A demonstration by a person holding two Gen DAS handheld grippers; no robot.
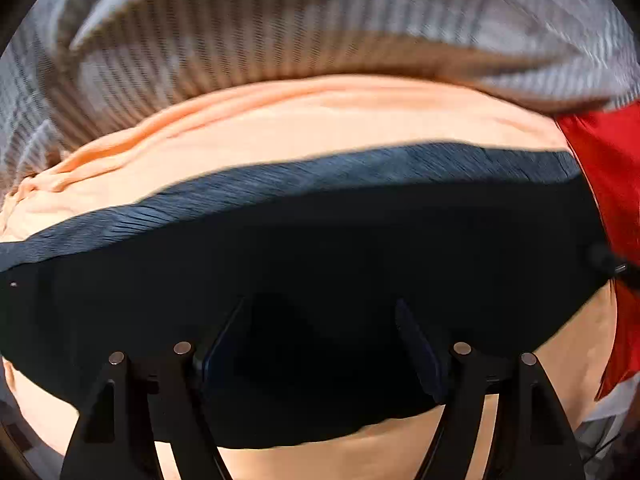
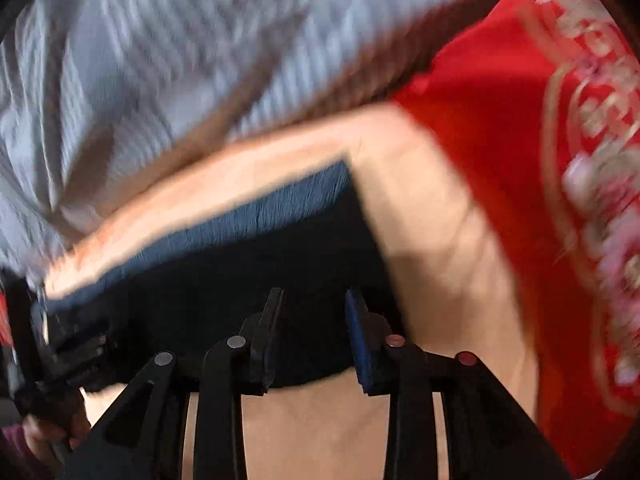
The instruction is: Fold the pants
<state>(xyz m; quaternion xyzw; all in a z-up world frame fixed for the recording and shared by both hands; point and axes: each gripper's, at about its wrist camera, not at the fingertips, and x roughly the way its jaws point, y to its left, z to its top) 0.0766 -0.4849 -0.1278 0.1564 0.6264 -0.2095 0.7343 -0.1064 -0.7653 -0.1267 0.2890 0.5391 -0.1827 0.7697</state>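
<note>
The dark navy pants [image 1: 304, 248] lie flat on a peach sheet [image 1: 304, 128], with the ribbed waistband [image 1: 320, 176] along the far edge. My left gripper [image 1: 320, 320] is open, its fingers spread wide over the near part of the pants. In the right wrist view the pants [image 2: 248, 264] lie with their right edge next to bare peach sheet [image 2: 432, 240]. My right gripper [image 2: 316, 308] is open over the pants' near right part. The left gripper [image 2: 60, 344] and a hand show at the left edge.
A grey-white striped blanket [image 1: 280, 20] is bunched beyond the sheet, also in the right wrist view [image 2: 180, 40]. A red embroidered cloth [image 2: 540, 140] lies to the right, seen too in the left wrist view [image 1: 608, 184].
</note>
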